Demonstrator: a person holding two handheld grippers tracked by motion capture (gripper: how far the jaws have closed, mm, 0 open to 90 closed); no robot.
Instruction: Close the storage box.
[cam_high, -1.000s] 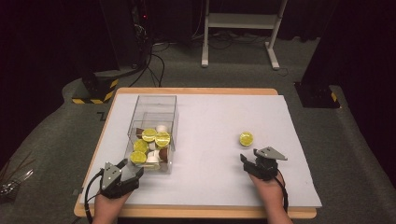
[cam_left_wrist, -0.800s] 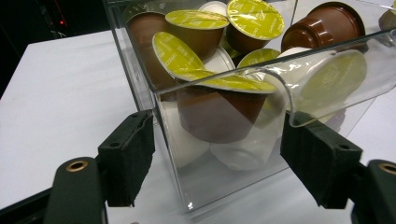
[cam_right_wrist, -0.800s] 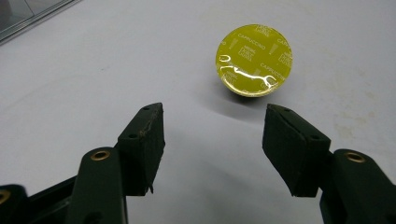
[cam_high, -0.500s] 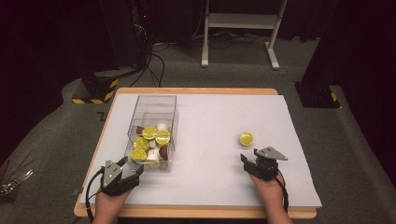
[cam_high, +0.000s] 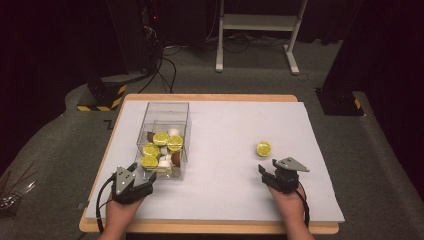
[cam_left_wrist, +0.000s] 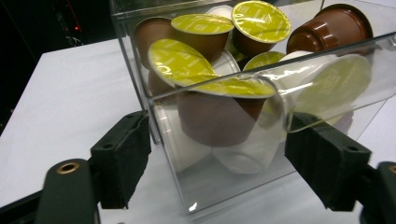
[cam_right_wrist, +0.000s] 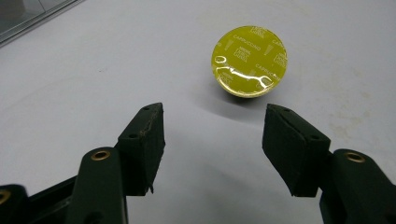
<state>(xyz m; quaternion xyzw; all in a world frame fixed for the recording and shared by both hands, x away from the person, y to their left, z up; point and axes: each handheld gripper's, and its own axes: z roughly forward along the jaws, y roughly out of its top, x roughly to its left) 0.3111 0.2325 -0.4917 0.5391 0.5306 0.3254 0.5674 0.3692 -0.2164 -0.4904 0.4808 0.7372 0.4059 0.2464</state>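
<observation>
Your left gripper (cam_high: 141, 176) has just been spreading its jaws around the near corner of the clear plastic box (cam_high: 165, 111) of coffee capsules, pads not pressing. Your right gripper (cam_right_wrist: 212, 149) stands spread, empty, near the lone yellow-lidded capsule (cam_right_wrist: 249, 60).

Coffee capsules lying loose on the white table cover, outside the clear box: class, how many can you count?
1. A single yellow-lidded capsule sits just ahead of the right claw. All the others are piled in the clear box, where some may be hidden.
</observation>
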